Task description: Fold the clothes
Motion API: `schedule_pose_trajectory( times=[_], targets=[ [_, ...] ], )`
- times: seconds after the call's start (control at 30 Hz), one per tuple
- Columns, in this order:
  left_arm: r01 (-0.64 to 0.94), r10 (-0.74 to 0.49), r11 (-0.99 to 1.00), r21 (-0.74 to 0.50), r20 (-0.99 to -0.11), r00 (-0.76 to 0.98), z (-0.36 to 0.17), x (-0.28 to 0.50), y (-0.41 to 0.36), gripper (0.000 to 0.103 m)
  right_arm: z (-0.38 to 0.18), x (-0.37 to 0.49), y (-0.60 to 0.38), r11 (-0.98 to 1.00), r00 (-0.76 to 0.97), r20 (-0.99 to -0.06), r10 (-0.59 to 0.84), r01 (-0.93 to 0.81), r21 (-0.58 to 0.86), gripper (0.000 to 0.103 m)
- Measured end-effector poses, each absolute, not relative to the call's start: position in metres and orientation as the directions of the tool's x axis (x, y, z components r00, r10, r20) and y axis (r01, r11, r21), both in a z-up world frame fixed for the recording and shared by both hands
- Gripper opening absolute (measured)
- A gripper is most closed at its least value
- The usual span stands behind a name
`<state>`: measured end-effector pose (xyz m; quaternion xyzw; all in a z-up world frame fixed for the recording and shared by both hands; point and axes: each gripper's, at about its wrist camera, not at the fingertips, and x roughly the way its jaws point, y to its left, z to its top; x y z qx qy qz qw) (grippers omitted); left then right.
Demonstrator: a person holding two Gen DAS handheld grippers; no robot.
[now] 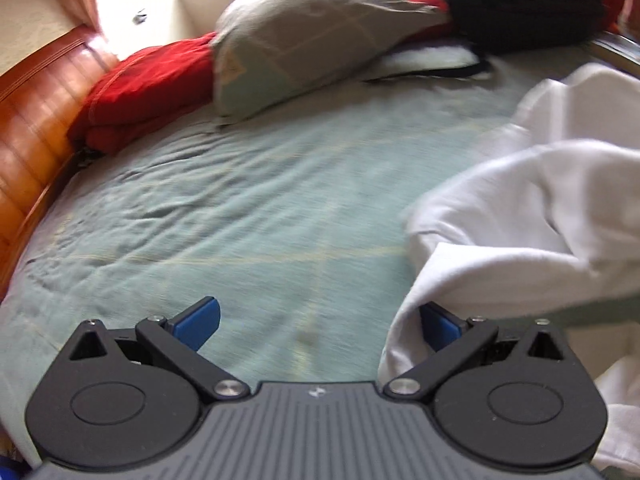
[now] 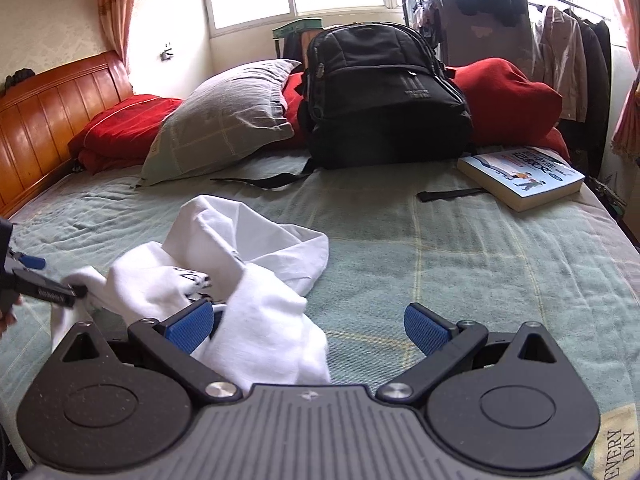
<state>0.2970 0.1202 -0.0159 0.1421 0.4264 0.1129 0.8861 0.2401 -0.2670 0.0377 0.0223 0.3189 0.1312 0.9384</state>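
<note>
I'm seeing the white garment (image 2: 224,280) lying crumpled, not folded, at lower left on the bed (image 2: 480,248); both the left gripper (image 1: 318,322) and right gripper (image 2: 308,322) are spread wide, fingers holding nothing.

The left wrist view was smeared with motion blur, so the weave of the bedsheet (image 1: 240,208) could not be made out. A fold of the white garment (image 1: 520,216) covered part of the left gripper's right pad (image 1: 438,326) and ran off the right edge. In the right wrist view, the book's (image 2: 524,178) cover lettering was too small to read.
</note>
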Motion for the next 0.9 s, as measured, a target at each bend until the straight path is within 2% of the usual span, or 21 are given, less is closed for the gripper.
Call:
schedule_pose_trajectory(
  times=[0.07, 0.2, 0.3, 0.53, 0.73, 0.9],
  targets=[
    [-0.110, 0.353, 0.926, 0.362, -0.720, 0.597, -0.015, 0.306, 0.135, 0.102, 0.036, 0.242, -0.269, 0.967, 0.761, -0.597, 0.252, -0.221, 0.126, 0.103],
    [-0.113, 0.326, 0.940, 0.323, -0.748, 0.578, -0.013, 0.316, 0.156, 0.103, 0.034, 0.243, -0.269, 0.968, 0.758, -0.602, 0.250, -0.218, 0.127, 0.103],
    [-0.115, 0.391, 0.907, 0.404, -0.710, 0.586, -0.012, 0.321, 0.160, 0.103, 0.035, 0.245, -0.268, 0.971, 0.761, -0.603, 0.237, -0.213, 0.113, 0.103],
    [-0.279, 0.539, 0.839, 0.467, -0.648, 0.538, 0.004, 0.352, 0.212, 0.102, 0.036, 0.248, -0.271, 0.976, 0.767, -0.604, 0.214, -0.188, 0.107, 0.103],
    [-0.389, 0.606, 0.795, 0.465, -0.593, 0.530, 0.025, 0.360, 0.245, 0.102, 0.034, 0.250, -0.270, 0.979, 0.763, -0.614, 0.203, -0.178, 0.103, 0.103],
    [-0.296, 0.537, 0.843, 0.449, -0.667, 0.517, 0.011, 0.357, 0.240, 0.101, 0.031, 0.252, -0.263, 0.975, 0.750, -0.624, 0.220, -0.198, 0.105, 0.103]
  ],
)
